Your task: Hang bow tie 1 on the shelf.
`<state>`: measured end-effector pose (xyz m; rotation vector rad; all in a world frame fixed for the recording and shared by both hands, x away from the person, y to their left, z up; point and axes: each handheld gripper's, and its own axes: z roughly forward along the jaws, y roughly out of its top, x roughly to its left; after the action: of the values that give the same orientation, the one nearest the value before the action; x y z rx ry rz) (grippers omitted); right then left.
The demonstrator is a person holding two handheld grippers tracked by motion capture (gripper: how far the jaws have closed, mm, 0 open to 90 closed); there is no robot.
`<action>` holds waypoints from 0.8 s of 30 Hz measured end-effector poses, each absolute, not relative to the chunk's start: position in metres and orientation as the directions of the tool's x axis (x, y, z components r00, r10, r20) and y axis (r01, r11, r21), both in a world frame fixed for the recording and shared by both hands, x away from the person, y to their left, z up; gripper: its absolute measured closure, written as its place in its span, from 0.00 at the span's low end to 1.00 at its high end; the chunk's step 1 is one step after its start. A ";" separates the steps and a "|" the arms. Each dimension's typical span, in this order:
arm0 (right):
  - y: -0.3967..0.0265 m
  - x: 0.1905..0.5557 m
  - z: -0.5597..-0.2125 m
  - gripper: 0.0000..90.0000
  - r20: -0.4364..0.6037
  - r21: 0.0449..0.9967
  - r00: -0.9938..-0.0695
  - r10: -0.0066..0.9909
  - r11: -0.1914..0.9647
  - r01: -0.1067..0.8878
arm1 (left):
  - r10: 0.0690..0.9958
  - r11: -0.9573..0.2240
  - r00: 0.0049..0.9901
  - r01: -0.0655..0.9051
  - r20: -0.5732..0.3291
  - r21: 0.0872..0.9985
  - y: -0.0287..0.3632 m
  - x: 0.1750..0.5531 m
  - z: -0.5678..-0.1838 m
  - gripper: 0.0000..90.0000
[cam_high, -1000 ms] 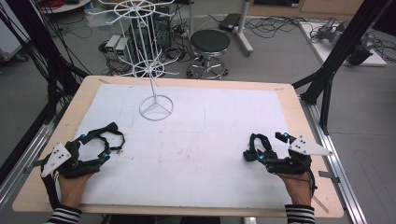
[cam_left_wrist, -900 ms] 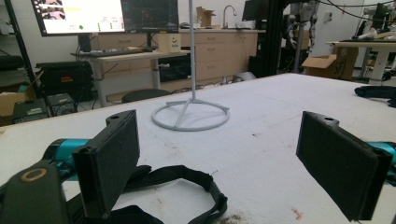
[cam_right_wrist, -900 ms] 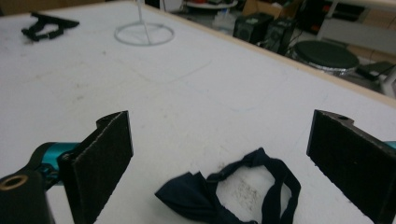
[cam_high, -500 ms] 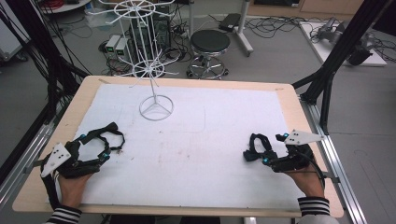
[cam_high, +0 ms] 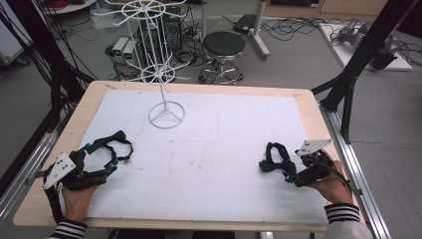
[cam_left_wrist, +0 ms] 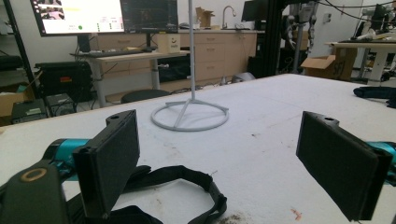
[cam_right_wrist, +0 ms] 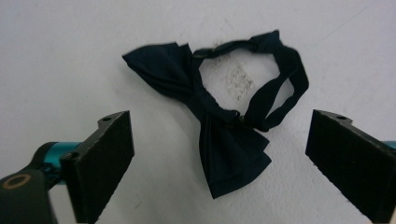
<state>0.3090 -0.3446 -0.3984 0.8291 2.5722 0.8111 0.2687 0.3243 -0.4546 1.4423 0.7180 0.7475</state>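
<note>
the right gripper [cam_right_wrist: 219,163] hangs wide open over the dark bow tie [cam_right_wrist: 219,135]; best lower it straight and close on the middle knot, not the strap.

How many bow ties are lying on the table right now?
2. One bow tie lies near the table's right side, just ahead of the open right gripper. The other bow tie lies near the left side, at the open left gripper.
</note>
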 end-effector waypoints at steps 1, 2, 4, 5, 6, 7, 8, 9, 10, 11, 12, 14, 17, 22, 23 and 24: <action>-0.345 0.309 -0.398 0.09 -0.122 0.603 -0.781 0.613 0.671 0.432 | 0.807 -0.007 0.590 -0.017 0.016 1.000 0.324 0.269 -0.455 0.15; -0.345 0.312 -0.400 0.10 -0.123 0.582 -0.790 0.601 0.689 0.433 | 0.808 -0.008 0.590 -0.016 0.016 1.000 0.324 0.269 -0.455 0.15; -0.346 0.314 -0.402 0.10 -0.124 0.567 -0.793 0.597 0.698 0.437 | 0.808 -0.009 0.589 -0.016 0.017 1.000 0.324 0.269 -0.455 0.15; -0.346 0.314 -0.402 0.10 -0.124 0.567 -0.793 0.597 0.698 0.437 | 0.808 -0.009 0.589 -0.016 0.017 1.000 0.324 0.269 -0.455 0.15; -0.347 0.316 -0.403 0.17 -0.113 0.554 -0.796 0.594 0.703 0.446 | 0.808 -0.009 0.589 -0.016 0.016 1.000 0.324 0.269 -0.455 0.15; -0.347 0.316 -0.403 0.17 -0.113 0.554 -0.796 0.594 0.703 0.446 | 0.808 -0.009 0.589 -0.016 0.016 1.000 0.324 0.269 -0.455 0.15; -0.348 0.318 -0.404 0.19 -0.108 0.535 -0.806 0.582 0.717 0.447 | 0.808 -0.009 0.589 -0.016 0.017 1.000 0.324 0.269 -0.455 0.15; -0.348 0.318 -0.404 0.19 -0.108 0.535 -0.806 0.582 0.717 0.447 | 0.808 -0.009 0.589 -0.016 0.017 1.000 0.324 0.269 -0.455 0.15; -0.347 0.319 -0.407 0.20 -0.112 0.513 -0.802 0.587 0.725 0.459 | 0.807 -0.008 0.590 -0.016 0.016 1.000 0.324 0.269 -0.455 0.15; -0.347 0.319 -0.407 0.20 -0.112 0.513 -0.802 0.587 0.725 0.459 | 0.807 -0.008 0.590 -0.016 0.016 1.000 0.324 0.269 -0.455 0.15; -0.346 0.320 -0.409 0.20 -0.112 0.500 -0.803 0.585 0.732 0.463 | 0.808 -0.007 0.589 -0.017 0.016 1.000 0.324 0.269 -0.455 0.15; -0.345 0.321 -0.411 0.23 -0.108 0.487 -0.809 0.578 0.740 0.464 | 0.808 -0.007 0.589 -0.017 0.016 1.000 0.324 0.269 -0.455 0.15; -0.345 0.323 -0.413 0.25 -0.094 0.482 -0.811 0.577 0.740 0.470 | 0.808 -0.008 0.589 -0.016 0.016 1.000 0.324 0.269 -0.455 0.15; -0.345 0.328 -0.417 0.31 -0.060 0.464 -0.813 0.579 0.737 0.491 | 0.808 -0.006 0.589 -0.016 0.014 1.000 0.324 0.269 -0.455 0.15; -0.345 0.328 -0.417 0.31 -0.060 0.464 -0.813 0.579 0.737 0.491 | 0.808 -0.006 0.589 -0.016 0.014 1.000 0.324 0.269 -0.455 0.15; -0.345 0.329 -0.417 0.34 -0.053 0.459 -0.814 0.579 0.738 0.495 | 0.808 -0.007 0.589 -0.016 0.015 1.000 0.324 0.269 -0.455 0.15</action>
<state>0.3291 -0.3455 -0.4170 0.8576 2.7467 0.6435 0.2687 0.3242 -0.4547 1.4420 0.7195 0.7477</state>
